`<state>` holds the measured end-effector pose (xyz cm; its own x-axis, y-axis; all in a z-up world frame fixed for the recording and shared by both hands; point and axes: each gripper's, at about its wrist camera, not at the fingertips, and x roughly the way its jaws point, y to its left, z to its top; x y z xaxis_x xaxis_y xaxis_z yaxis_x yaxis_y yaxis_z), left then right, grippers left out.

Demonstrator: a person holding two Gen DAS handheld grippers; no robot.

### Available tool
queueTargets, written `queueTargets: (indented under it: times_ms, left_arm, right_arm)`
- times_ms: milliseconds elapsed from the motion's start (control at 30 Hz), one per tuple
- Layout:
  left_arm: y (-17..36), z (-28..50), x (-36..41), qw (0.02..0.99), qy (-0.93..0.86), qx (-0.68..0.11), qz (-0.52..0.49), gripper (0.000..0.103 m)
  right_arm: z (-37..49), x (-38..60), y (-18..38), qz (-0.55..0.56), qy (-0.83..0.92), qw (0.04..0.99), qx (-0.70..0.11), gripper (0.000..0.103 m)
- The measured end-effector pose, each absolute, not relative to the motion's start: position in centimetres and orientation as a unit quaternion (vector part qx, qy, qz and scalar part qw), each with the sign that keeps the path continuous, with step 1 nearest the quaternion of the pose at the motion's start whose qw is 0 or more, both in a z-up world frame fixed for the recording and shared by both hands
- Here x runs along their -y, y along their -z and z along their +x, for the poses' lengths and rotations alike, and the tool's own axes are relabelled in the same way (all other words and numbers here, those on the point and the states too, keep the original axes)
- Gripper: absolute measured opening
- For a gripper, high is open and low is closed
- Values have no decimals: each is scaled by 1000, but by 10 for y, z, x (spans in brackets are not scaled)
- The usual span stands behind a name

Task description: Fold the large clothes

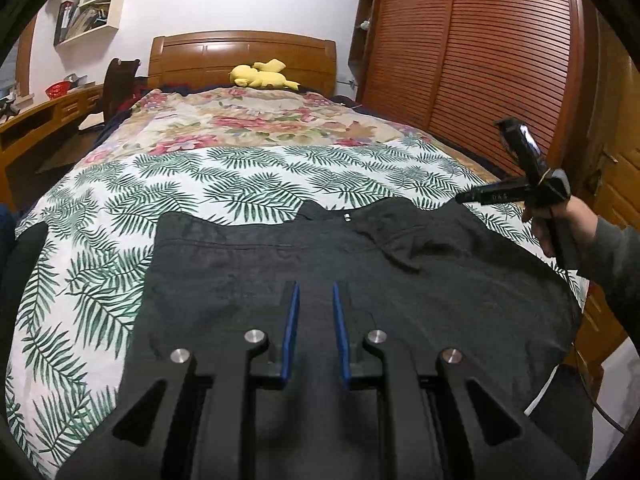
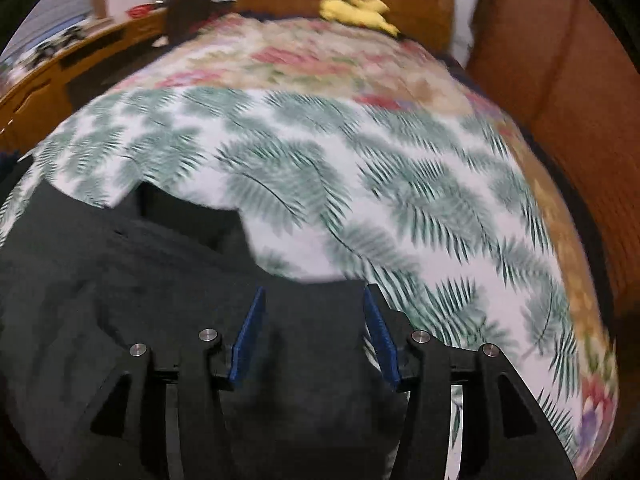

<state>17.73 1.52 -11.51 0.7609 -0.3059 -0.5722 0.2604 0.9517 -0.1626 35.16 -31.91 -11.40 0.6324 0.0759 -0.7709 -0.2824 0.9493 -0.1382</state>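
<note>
Your black garment [image 1: 352, 280] lies spread flat on the near part of the bed, on the palm-leaf sheet [image 1: 120, 208], with its waistband edge and a small silver button [image 1: 347, 216] toward the far side. Your left hand-held gripper [image 1: 314, 292] hangs low over the middle of the cloth; its blue pads [image 1: 291, 328] stand a narrow gap apart with nothing between them, so it is parted a little and pinching nothing. Your right hand-held gripper [image 2: 314, 300] sits over the garment's right far corner (this view is blurred), its blue-padded fingers [image 2: 252, 332] spread wide, with dark cloth showing in the gap; whether the tips touch the fabric cannot be told. From the left wrist view, that right tool shows at the right edge of the garment, held in your right hand [image 1: 560, 220] above the cloth. Farther up the bed lies a floral quilt [image 1: 256, 120], and a yellow plush toy [image 1: 262, 74] rests against the wooden headboard [image 1: 240, 52]. A wooden wardrobe [image 1: 480, 60] stands to the right.
</note>
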Motion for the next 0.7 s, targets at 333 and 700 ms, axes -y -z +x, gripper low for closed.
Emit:
queueTargets:
  times_ms: [333, 700]
  left_arm:
    - [120, 182, -6, 934, 160, -318, -29, 15]
    - [118, 186, 0, 933, 169, -317, -32, 15]
  right_arm:
    - [376, 349, 157, -32, -129, 872, -472, 23]
    - [377, 331, 87, -76, -113, 938, -319, 4]
